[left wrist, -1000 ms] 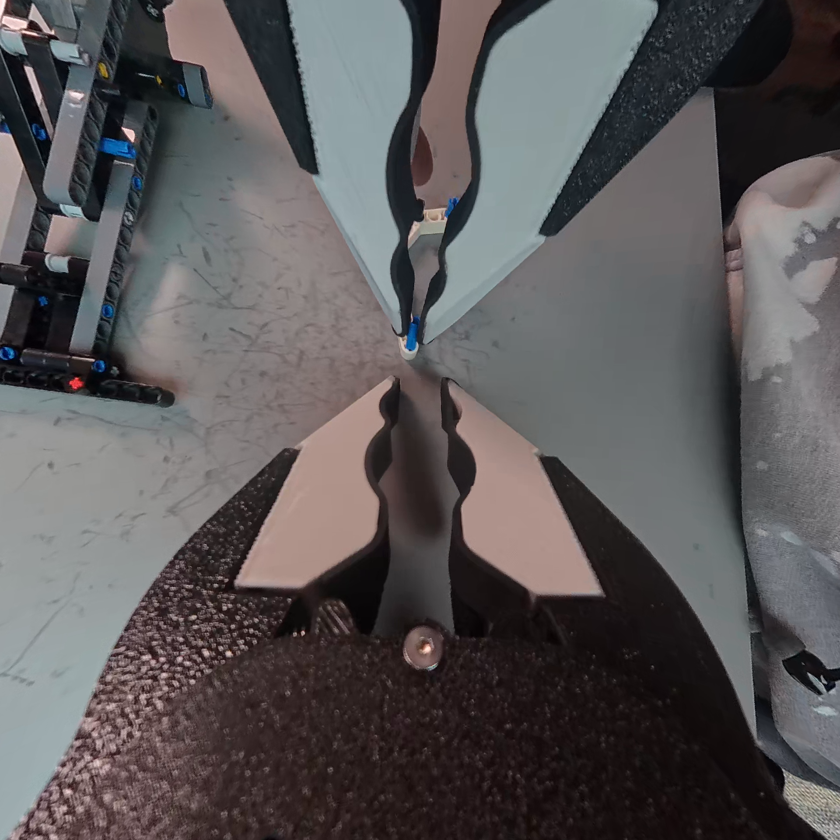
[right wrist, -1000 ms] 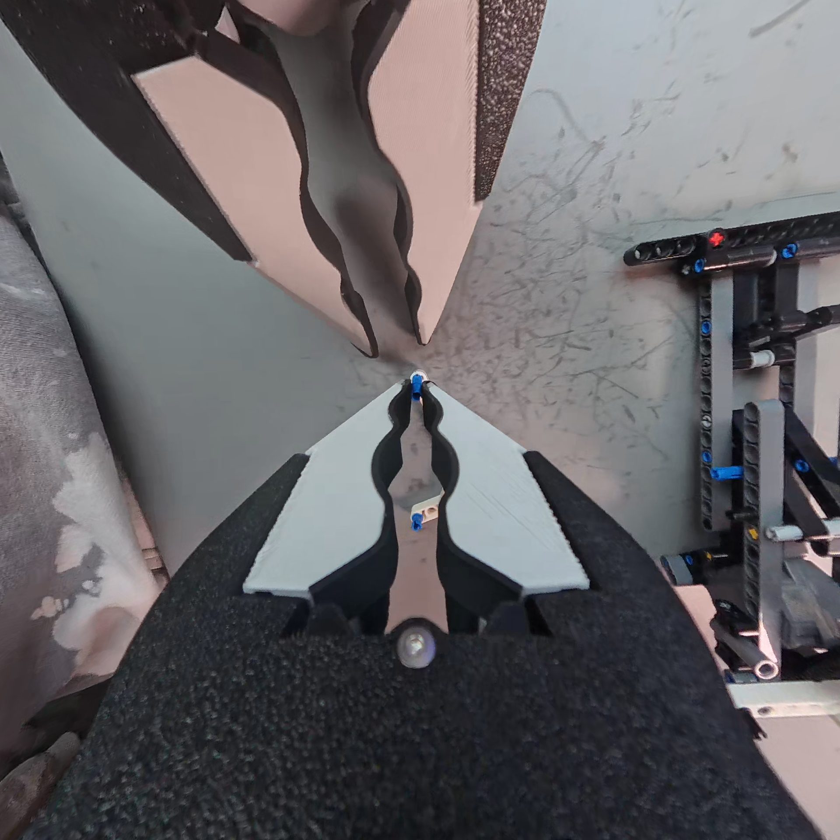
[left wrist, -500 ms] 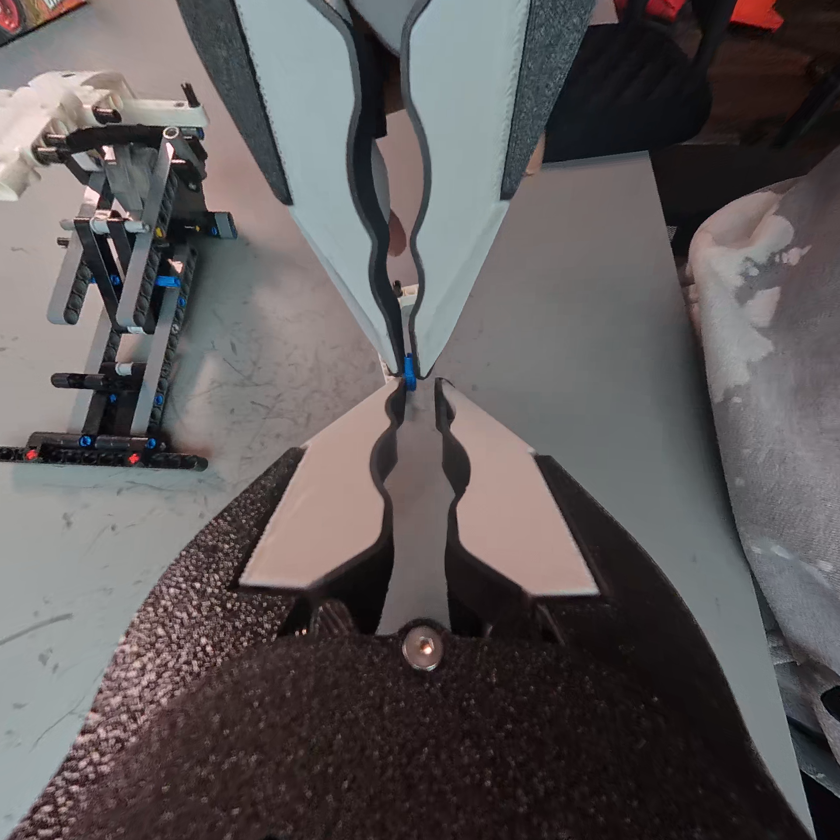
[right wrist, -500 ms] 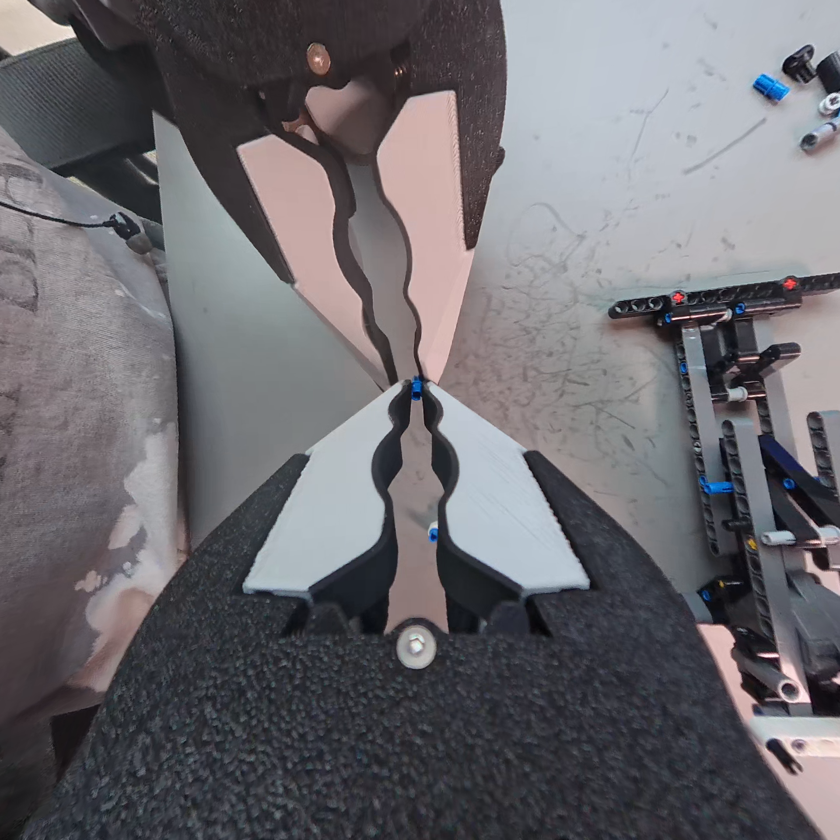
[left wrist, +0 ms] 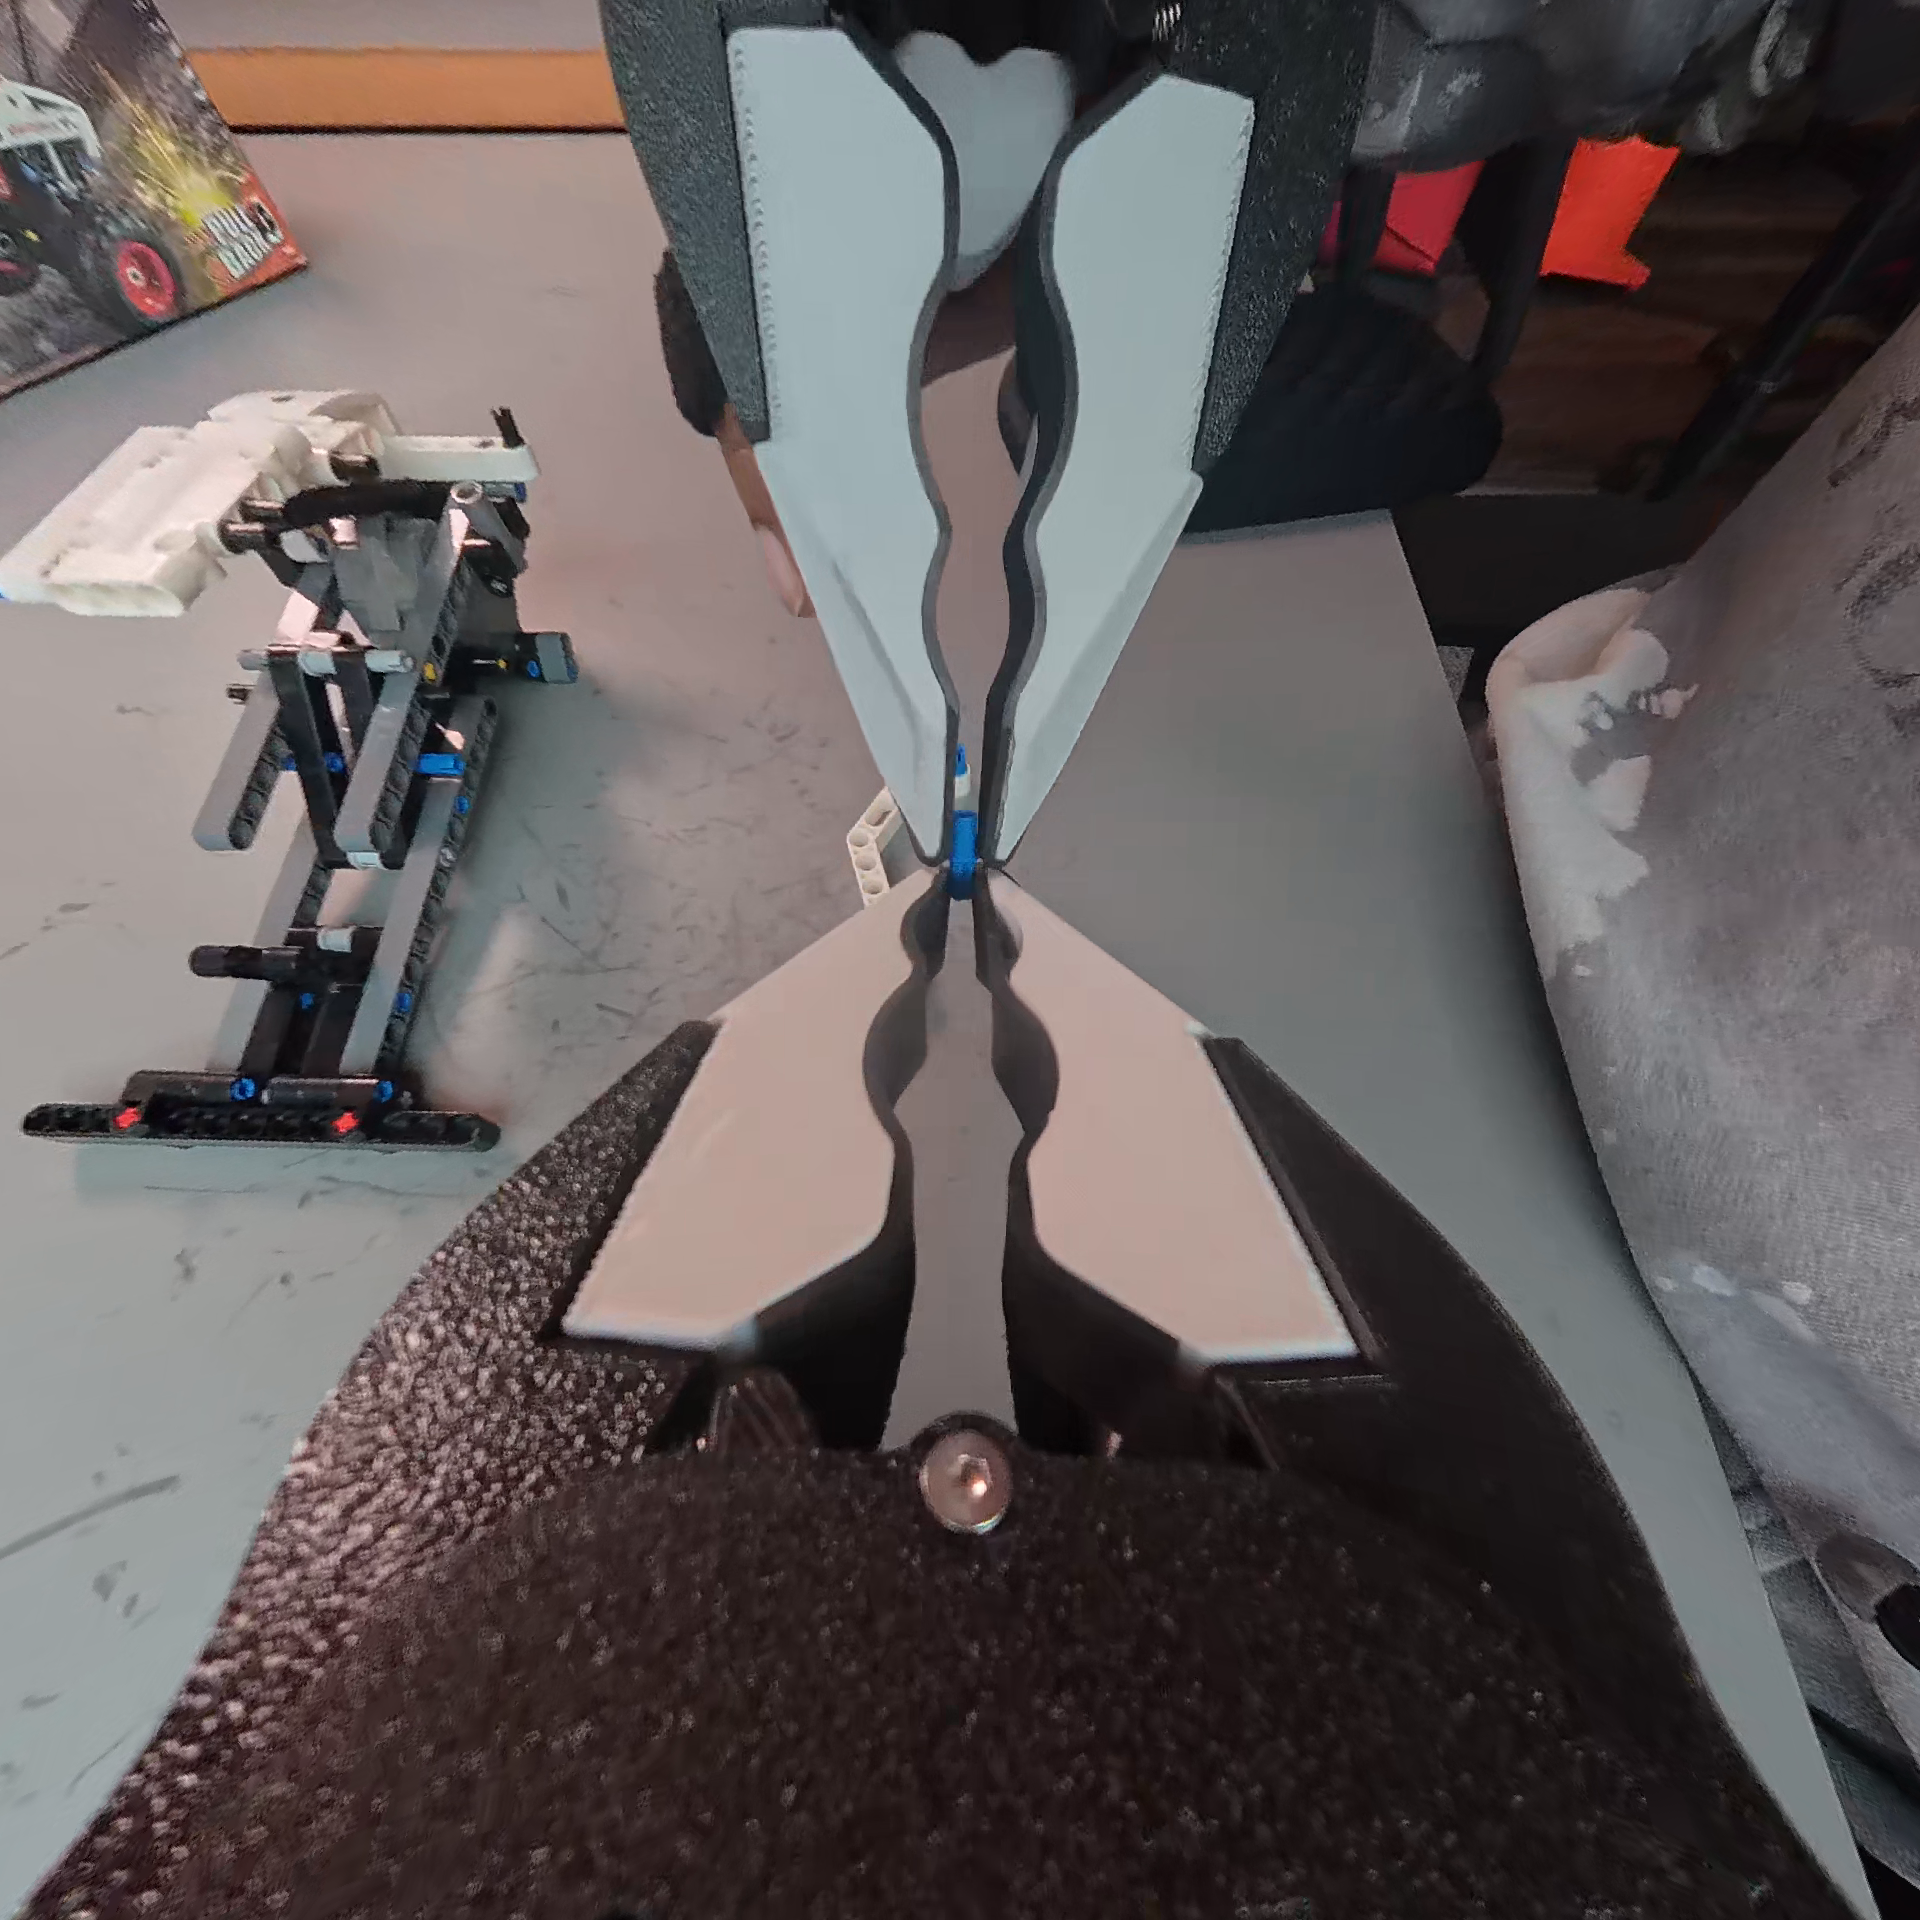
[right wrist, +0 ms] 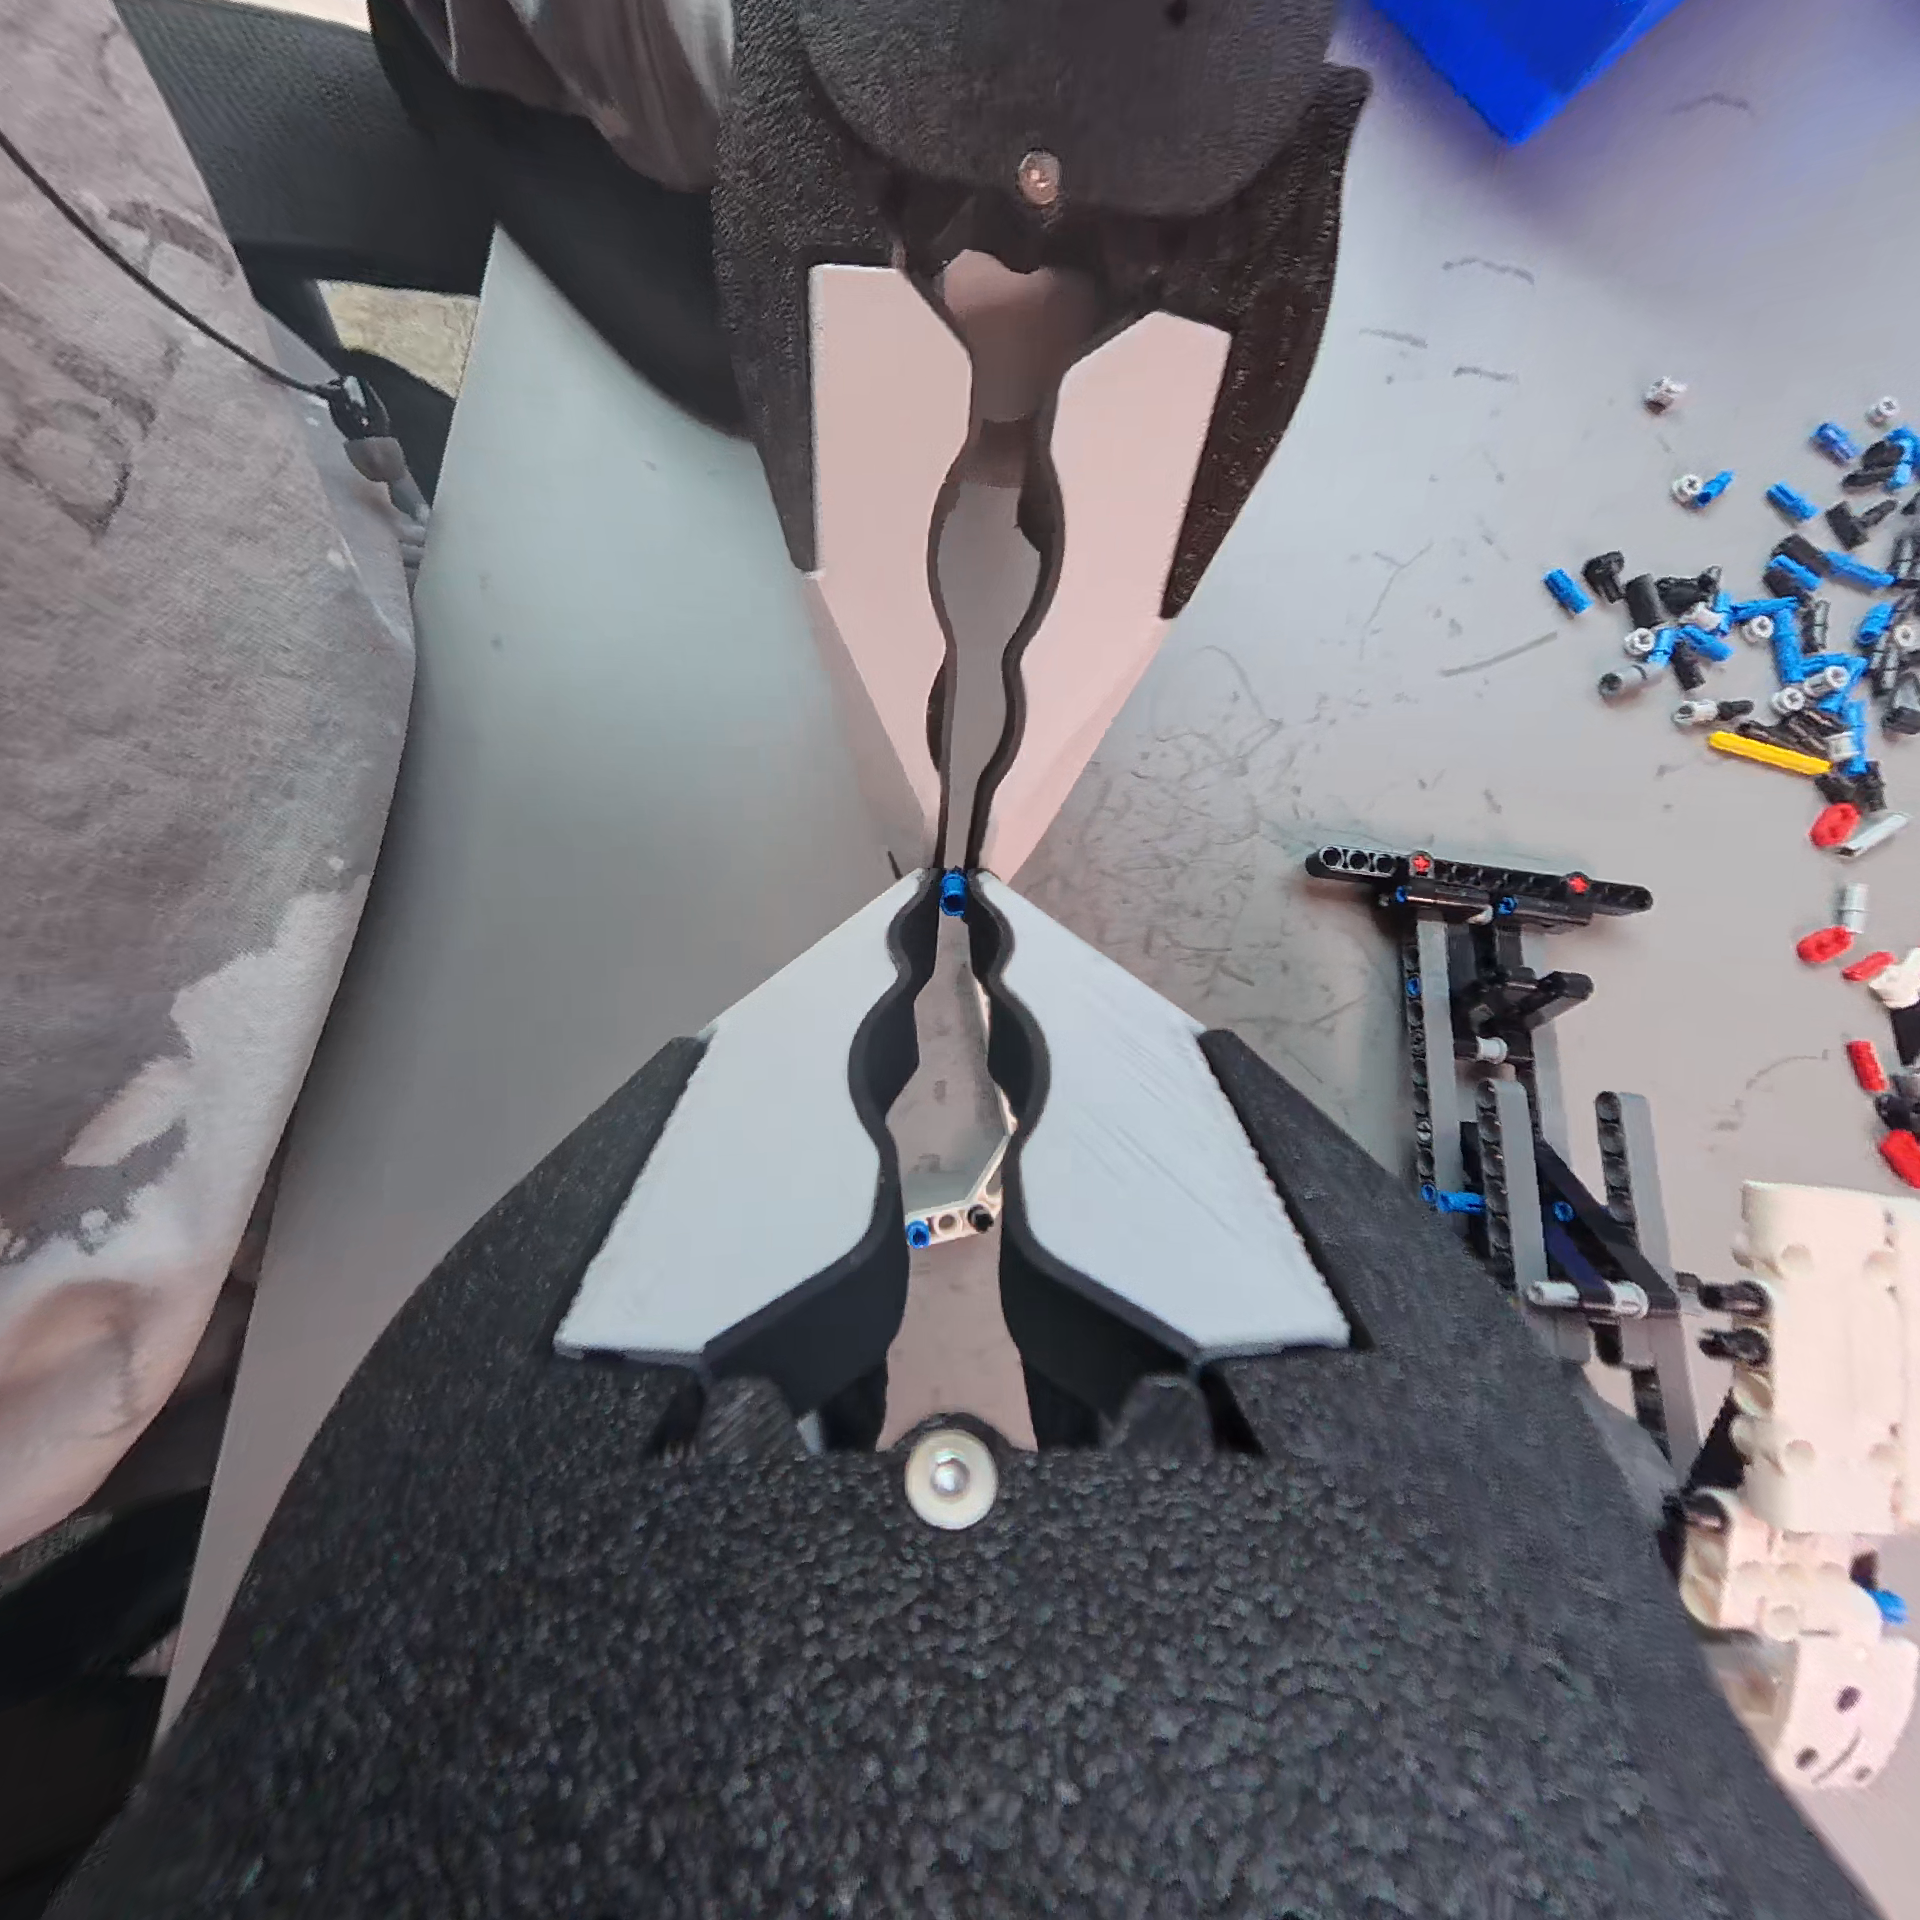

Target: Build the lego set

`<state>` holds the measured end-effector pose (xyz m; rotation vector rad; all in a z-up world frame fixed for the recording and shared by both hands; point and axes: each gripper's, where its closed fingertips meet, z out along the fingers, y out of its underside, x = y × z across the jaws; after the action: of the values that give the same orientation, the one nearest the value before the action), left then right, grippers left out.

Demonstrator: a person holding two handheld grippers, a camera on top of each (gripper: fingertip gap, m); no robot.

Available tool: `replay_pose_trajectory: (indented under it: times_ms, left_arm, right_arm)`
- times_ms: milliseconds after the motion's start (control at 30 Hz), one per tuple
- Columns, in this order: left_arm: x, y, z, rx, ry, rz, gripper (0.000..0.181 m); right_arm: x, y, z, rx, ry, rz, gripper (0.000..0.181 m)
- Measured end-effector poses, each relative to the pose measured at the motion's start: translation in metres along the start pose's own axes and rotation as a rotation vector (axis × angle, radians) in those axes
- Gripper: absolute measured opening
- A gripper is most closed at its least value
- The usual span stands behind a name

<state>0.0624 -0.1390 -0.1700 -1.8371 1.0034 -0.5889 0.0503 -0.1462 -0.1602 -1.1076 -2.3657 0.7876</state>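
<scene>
Grippers tip to tip above the table [left wrist: 1247, 779]. Right gripper [right wrist: 956, 902] pinches a white angled beam [right wrist: 961, 1210] carrying a blue pin [left wrist: 963, 844]; left gripper [left wrist: 961, 902] nips that pin's free end. Pin axis runs along both fingers. Blue bin [right wrist: 1507, 62] far ahead-right, contents unseen.

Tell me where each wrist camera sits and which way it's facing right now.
Left wrist view: on the left gripper, looking along its pale fingers at the opposing right gripper; person's grey clothing at right.
Right wrist view: on the right gripper, which clamps a white angled beam, facing back at the left one; same clothing at left.
Shared: small blue plastic pin between both tips, black-and-grey lego chassis, scratched grey table.
</scene>
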Motion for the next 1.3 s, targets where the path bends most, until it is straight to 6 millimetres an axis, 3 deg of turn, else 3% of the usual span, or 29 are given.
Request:
replay_pose_trajectory:
  times_ms: [167, 567, 667, 767, 900, 1100, 1300]
  left_arm:
    - [-0.009, -0.013, -0.006, 0.067, -0.091, 0.041, 0.003]
    - [-0.022, -0.024, -0.016, 0.116, -0.238, 0.131, 0.004]
    - [-0.017, -0.016, -0.010, 0.080, -0.184, 0.123, 0.005]
    - [-0.019, 0.006, -0.008, -0.028, -0.093, 0.020, 0.017]
    - [-0.041, 0.021, -0.020, -0.082, -0.129, -0.077, 0.016]
    - [-0.063, 0.026, -0.032, -0.064, -0.192, -0.163, 0.018]
    - [-0.063, 0.022, -0.035, -0.059, -0.209, -0.146, 0.019]
  right_arm:
    - [0.008, -0.010, -0.010, 0.099, 0.055, 0.084, 0.006]
    - [0.025, -0.019, -0.019, 0.130, 0.148, 0.126, 0.004]
    - [0.021, -0.013, -0.015, 0.063, 0.102, 0.082, 0.004]
    - [0.020, 0.001, -0.008, -0.060, 0.044, 0.024, 0.004]
    - [0.012, 0.023, 0.011, -0.221, -0.057, -0.040, 0.004]
    - [0.007, 0.038, 0.031, -0.364, -0.140, -0.102, 0.004]
    - [0.006, 0.043, 0.036, -0.432, -0.168, -0.126, 0.004]
